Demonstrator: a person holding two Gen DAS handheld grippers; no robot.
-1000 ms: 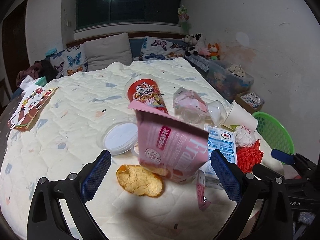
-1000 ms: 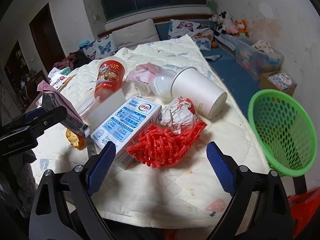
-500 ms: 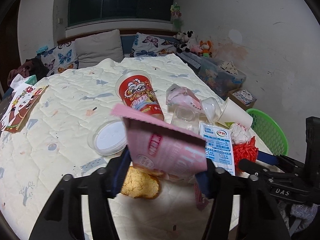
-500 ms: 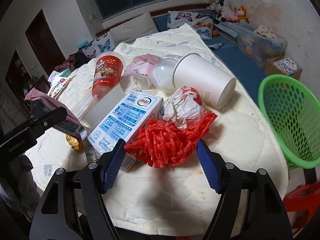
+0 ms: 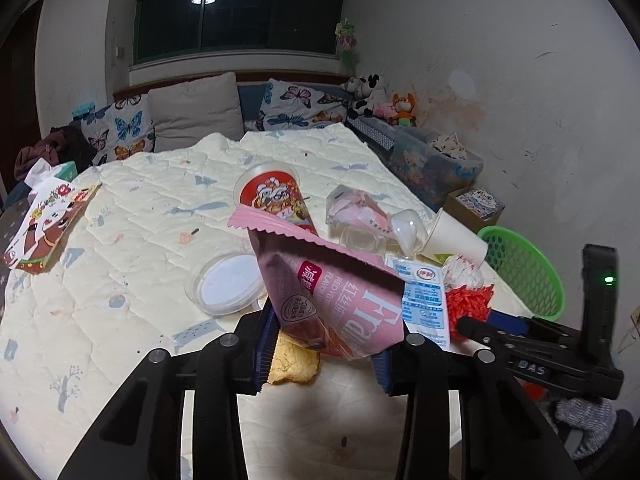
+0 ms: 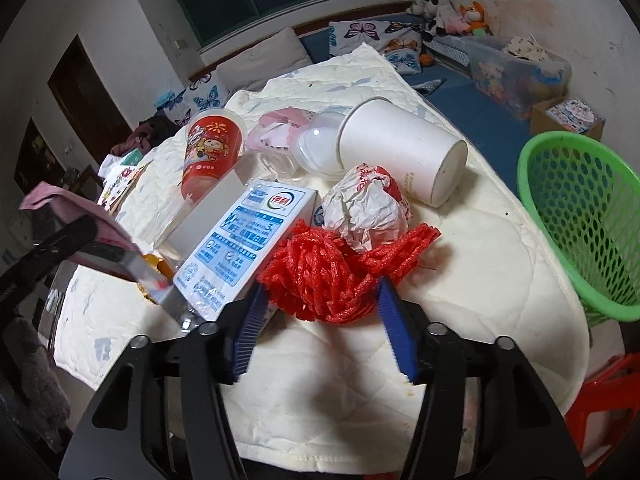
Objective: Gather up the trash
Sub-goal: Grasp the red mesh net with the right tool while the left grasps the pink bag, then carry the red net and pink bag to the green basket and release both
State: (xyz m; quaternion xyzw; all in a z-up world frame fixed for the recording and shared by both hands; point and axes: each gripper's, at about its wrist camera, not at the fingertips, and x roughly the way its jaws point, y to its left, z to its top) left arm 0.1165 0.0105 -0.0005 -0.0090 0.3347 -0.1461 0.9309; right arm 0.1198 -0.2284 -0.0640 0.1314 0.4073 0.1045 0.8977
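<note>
Both grippers had been wide; the left gripper (image 5: 322, 344) was closing onto the pink bag (image 5: 340, 300), the right gripper (image 6: 320, 320) around the red netting (image 6: 320, 276) (basket (image 6: 560, 216) at three o'clock).

Butterfly pillows (image 5: 128, 128) and a grey pillow (image 5: 196, 110) line up beneath the dark window (image 5: 240, 20). Soft toys (image 5: 376, 98) crowd the corner by the stained wall (image 5: 500, 80). A cartoon-print box (image 5: 44, 228) lies flat on the quilt's (image 5: 120, 240) left edge.
</note>
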